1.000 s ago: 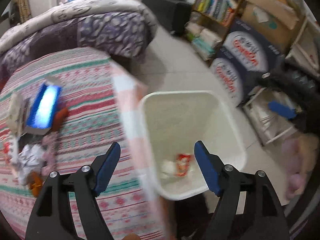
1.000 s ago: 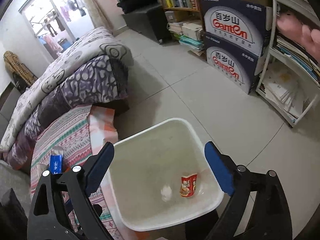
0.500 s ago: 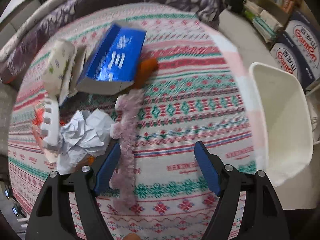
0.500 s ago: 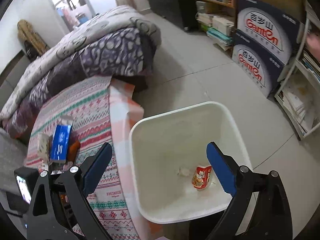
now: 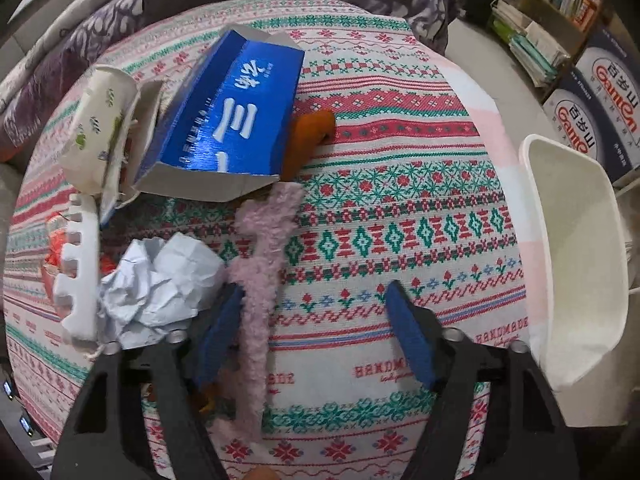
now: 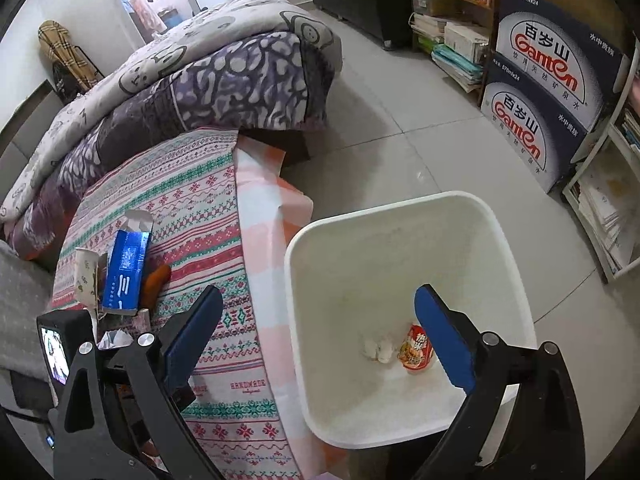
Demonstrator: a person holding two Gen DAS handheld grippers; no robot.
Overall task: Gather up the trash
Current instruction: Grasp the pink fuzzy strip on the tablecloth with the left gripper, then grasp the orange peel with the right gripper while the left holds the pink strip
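Observation:
My left gripper [image 5: 316,332] points down over the patterned tablecloth [image 5: 400,208], and its jaws are closing. A pink fuzzy strip [image 5: 260,280] lies between them, against the left finger, with the right pad still apart from it. Crumpled white paper [image 5: 160,280] sits just left of that finger. Beyond lie a blue carton [image 5: 232,120] and an orange piece [image 5: 308,136]. My right gripper [image 6: 318,336] hangs open and empty above the white bin [image 6: 400,216], which holds a red snack wrapper [image 6: 416,348] and white paper wads [image 6: 378,350].
A white toothed plastic piece [image 5: 78,272] and a printed paper pack [image 5: 100,120] lie at the table's left. The bin [image 5: 576,260] stands beside the table's right edge. Folded quilts [image 6: 200,80], Ganten boxes [image 6: 544,92] and bookshelves [image 6: 452,4] ring the tiled floor [image 6: 400,132].
The left gripper swung from above the bin to over the table's trash and came down, and its jaws narrowed around the pink strip. The right gripper shifted slightly, still above the bin.

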